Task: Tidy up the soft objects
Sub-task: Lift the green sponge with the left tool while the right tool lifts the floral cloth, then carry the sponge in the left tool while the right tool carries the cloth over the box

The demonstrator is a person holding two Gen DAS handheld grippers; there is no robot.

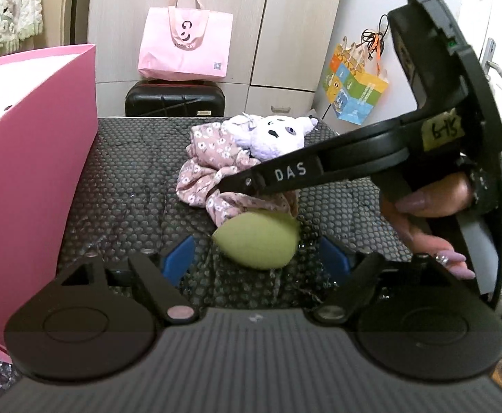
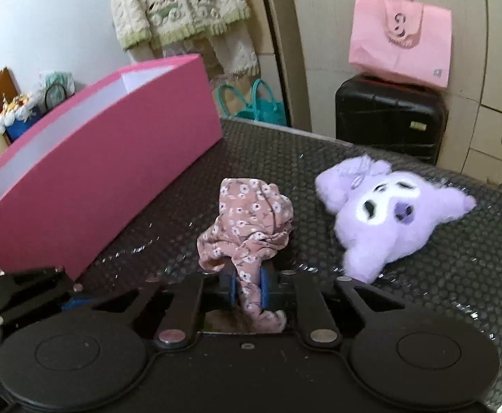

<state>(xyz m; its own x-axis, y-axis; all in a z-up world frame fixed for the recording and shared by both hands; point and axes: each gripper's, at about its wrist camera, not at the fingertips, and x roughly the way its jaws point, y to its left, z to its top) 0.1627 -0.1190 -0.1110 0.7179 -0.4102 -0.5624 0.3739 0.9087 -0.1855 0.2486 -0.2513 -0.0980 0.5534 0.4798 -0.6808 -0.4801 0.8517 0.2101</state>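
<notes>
Your right hand-held gripper (image 2: 247, 290) is clamped on the pink floral cloth (image 2: 247, 227): the blue pads pinch a narrow neck of it, with the bunched bulk standing up just beyond the fingertips and a short tail hanging back toward the camera. The cloth's long axis runs straight along the fingers, away from you.

The relation that matters is where the pink box (image 2: 113, 158) lies from that grip. It stands up and to the left of the cloth, its long side running diagonally from near-left to far-centre, its open top facing up. If the box is where the soft things go, you would need to carry the cloth leftward and lift it over the near wall; the right hand already has it, so that hand is the one placed to do it.

Your left hand-held gripper (image 1: 256, 258) stands with its fingers apart, and the green egg-shaped sponge (image 1: 258, 242) lies between them on the table (image 1: 130, 179), not pressed by either pad. The box wall rises close at this hand's left.

The purple plush toy (image 2: 388, 213) rests on the table to the right of the cloth, apart from it.
</notes>
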